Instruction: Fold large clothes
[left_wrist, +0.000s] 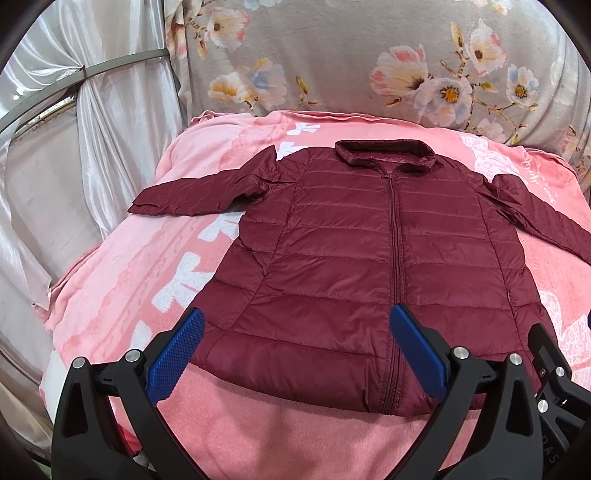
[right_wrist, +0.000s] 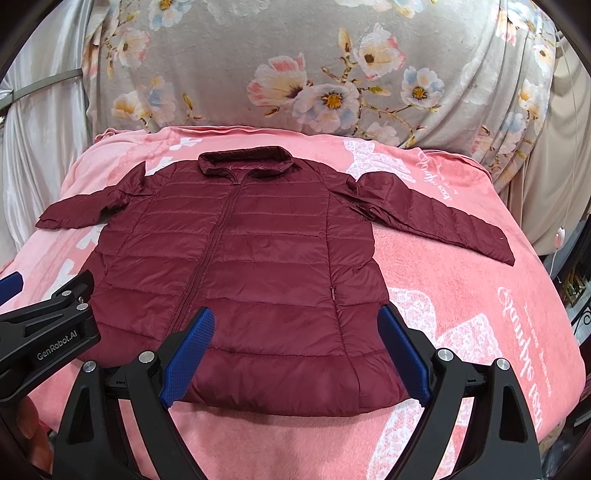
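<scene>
A maroon quilted puffer jacket (left_wrist: 351, 251) lies flat, zipped, front up, on a pink blanket (left_wrist: 258, 424), collar far, hem near, both sleeves spread out. It also shows in the right wrist view (right_wrist: 258, 266). My left gripper (left_wrist: 297, 325) is open and empty, hovering over the hem's left half. My right gripper (right_wrist: 295, 325) is open and empty over the hem's right half. The left gripper's body shows in the right wrist view (right_wrist: 48, 332). The left sleeve (left_wrist: 192, 195) and right sleeve (right_wrist: 443, 218) lie spread to the sides.
The pink blanket (right_wrist: 480, 295) covers a raised bed-like surface. A grey floral cloth (left_wrist: 351, 62) stands behind it. White satin curtains (left_wrist: 110, 122) hang at the left. A white cord (right_wrist: 559, 236) hangs at the right edge.
</scene>
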